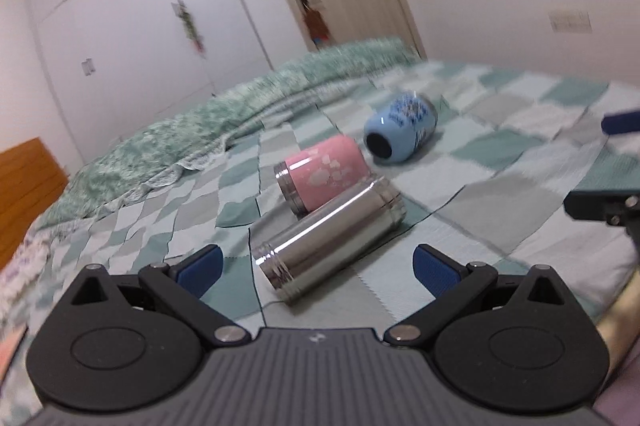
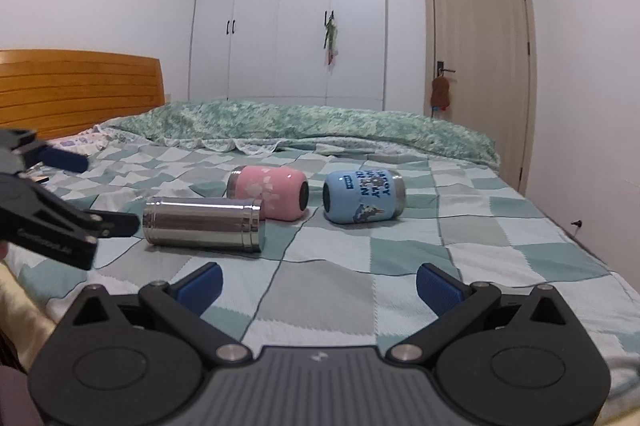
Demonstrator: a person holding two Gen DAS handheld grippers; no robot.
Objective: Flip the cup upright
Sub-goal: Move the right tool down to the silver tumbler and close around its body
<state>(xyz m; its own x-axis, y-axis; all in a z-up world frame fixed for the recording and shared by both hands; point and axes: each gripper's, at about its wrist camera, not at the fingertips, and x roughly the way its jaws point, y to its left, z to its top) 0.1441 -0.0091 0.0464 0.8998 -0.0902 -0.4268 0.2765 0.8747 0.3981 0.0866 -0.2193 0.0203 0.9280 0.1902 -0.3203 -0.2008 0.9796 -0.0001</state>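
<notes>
So far nothing is standing upright: all three cups are lying on their sides on the checked bedspread (image 2: 400, 266). Nearest, the left gripper (image 1: 318, 262) is spreading its fingers wide, empty, right in front of the steel cup (image 1: 328, 242), whose threaded end is pointing toward it. The right gripper (image 2: 318, 282) is likewise gaping and holding nothing, well short of that cup. Just behind the steel cup, seemingly touching its far end, the pink cup (image 2: 267, 192) is resting; beyond and to the right of it, apart, the blue cup (image 2: 362, 196) is lying. Judging by this, grasping and flipping are both remaining.
</notes>
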